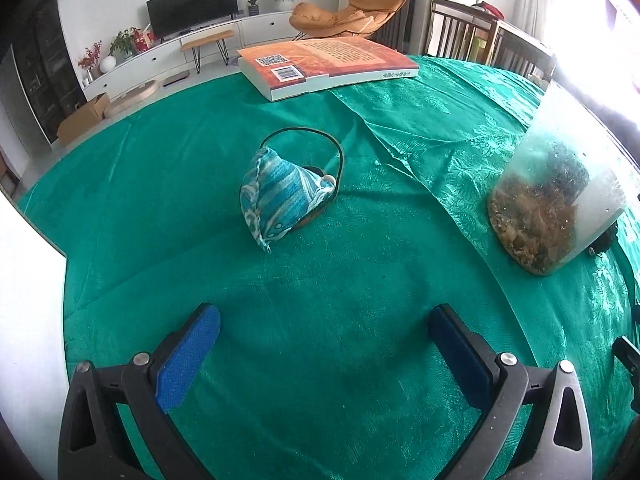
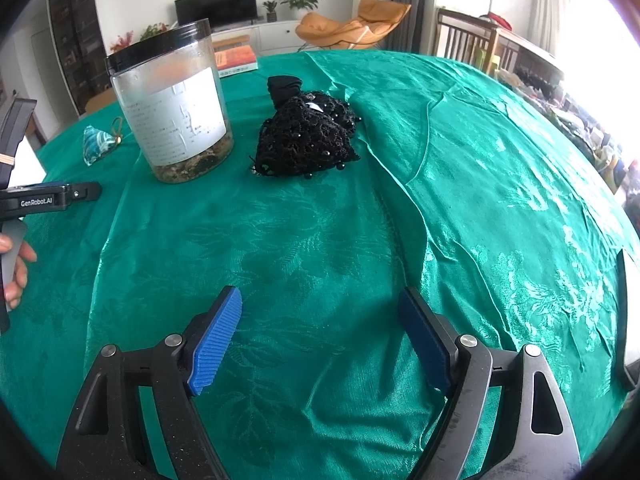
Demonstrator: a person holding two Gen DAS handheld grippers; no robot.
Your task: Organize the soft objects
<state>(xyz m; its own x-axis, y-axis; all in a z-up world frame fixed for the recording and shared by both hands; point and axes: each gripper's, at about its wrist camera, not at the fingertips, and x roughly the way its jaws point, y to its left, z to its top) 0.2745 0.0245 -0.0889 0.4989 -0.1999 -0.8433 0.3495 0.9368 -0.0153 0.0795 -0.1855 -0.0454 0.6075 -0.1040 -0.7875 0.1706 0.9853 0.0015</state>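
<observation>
A small blue patterned cloth pouch [image 1: 276, 200] with a dark cord loop lies on the green tablecloth [image 1: 320, 280], straight ahead of my left gripper [image 1: 324, 326]. That gripper is open, with bare cloth between its blue pads. The same pouch [image 2: 96, 144] shows small at the left of the right wrist view. A black beaded lace bundle [image 2: 308, 136] lies ahead of my right gripper [image 2: 320, 312], which is open and holds nothing. The left tool's body [image 2: 40, 198] pokes in at the far left, held by a hand.
A clear plastic jar [image 2: 176, 104] with a black lid and dried matter at its bottom stands between pouch and lace bundle, also as the jar [image 1: 560, 200] at right. An orange book [image 1: 328, 66] lies at the far edge. Wooden chairs [image 1: 480, 36] stand beyond the table.
</observation>
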